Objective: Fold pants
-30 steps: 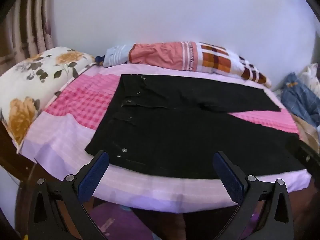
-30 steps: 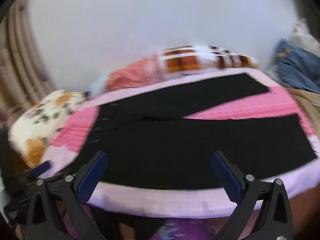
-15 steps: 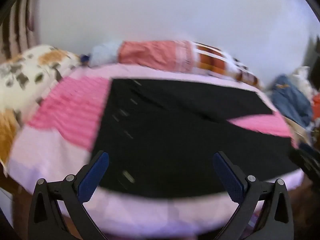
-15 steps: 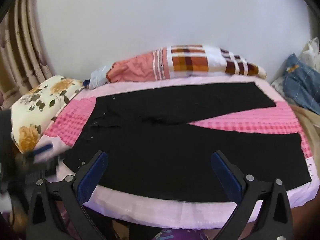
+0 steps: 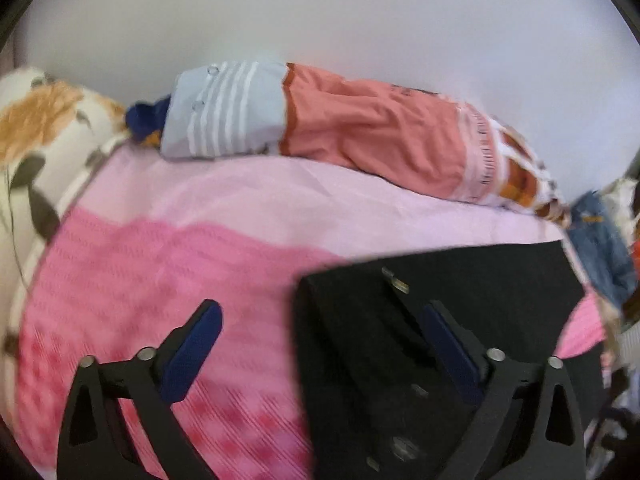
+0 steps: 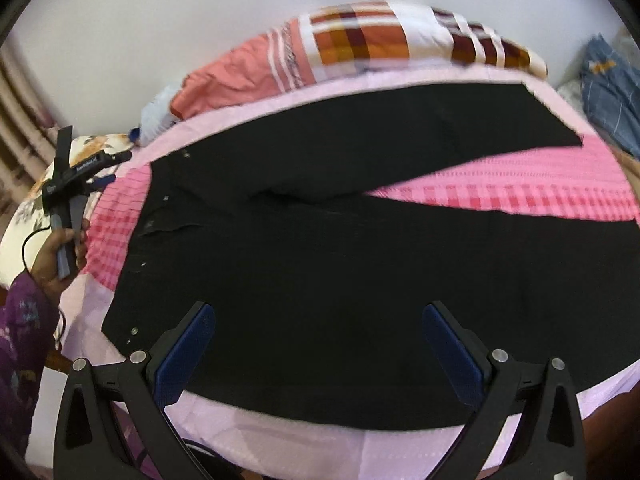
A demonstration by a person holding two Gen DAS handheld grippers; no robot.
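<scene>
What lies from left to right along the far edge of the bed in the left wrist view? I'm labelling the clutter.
Floral pillow → pale blue striped cloth → salmon cloth → orange checked blanket end → denim garment.

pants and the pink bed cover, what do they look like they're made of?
Pants: matte black woven cloth, probably cotton twill; it lies flat, shows no sheen, and has small metal studs by the waist. Bed cover: thin woven fabric, likely cotton, with a checked, ribbed pink weave and plain lilac borders. Blur hides finer texture.
</scene>
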